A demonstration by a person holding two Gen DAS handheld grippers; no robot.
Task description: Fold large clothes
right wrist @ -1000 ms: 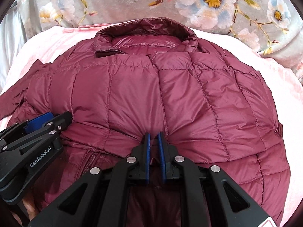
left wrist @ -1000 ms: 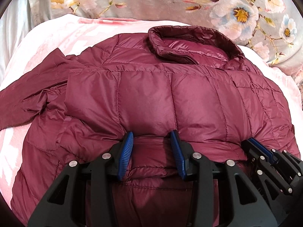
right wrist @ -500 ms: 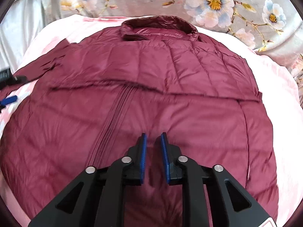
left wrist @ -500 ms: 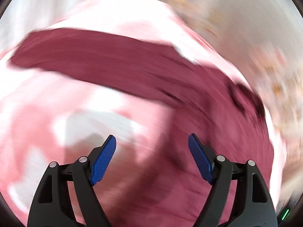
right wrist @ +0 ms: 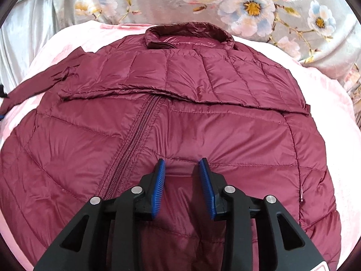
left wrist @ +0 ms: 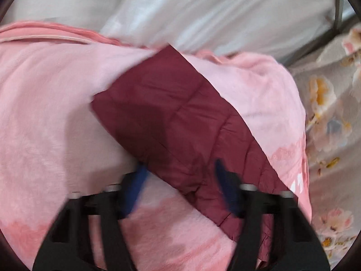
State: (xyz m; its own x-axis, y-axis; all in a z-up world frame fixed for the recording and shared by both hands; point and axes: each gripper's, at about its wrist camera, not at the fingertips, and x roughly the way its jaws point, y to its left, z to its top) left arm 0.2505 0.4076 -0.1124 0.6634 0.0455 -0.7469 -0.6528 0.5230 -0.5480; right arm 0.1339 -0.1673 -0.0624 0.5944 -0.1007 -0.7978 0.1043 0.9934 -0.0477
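My right claw [right wrist: 181,169] has its blue pads spread apart and holds nothing; it hovers low over the front of the maroon puffer jacket [right wrist: 203,124], just right of the zipper [right wrist: 133,144]. From there the jacket spreads out across the pink blanket [right wrist: 327,94] on the bed, collar [right wrist: 189,31] at the far end near the floral bedding [right wrist: 248,2], with a flap already laid across the chest above the zipper.

My left claw [left wrist: 178,169] is blurred, but its pads also stand wide apart and grip nothing. Between and beyond them lies the sleeve [left wrist: 171,113], stretched diagonally over the blanket toward the white sheet [left wrist: 203,6] at the edge.

The sleeve looks like the next piece to bring in, I reckon. The risks from here:

- The shell is slick and puffy, so a shallow pinch could slip off mid-swing.
- Closing too deep may catch the fleecy blanket with the sleeve and drag it.
- Pulling the sleeve hard could tug the shoulder and disturb the flap already laid across.
- Trapped air may make any fold spring back open.
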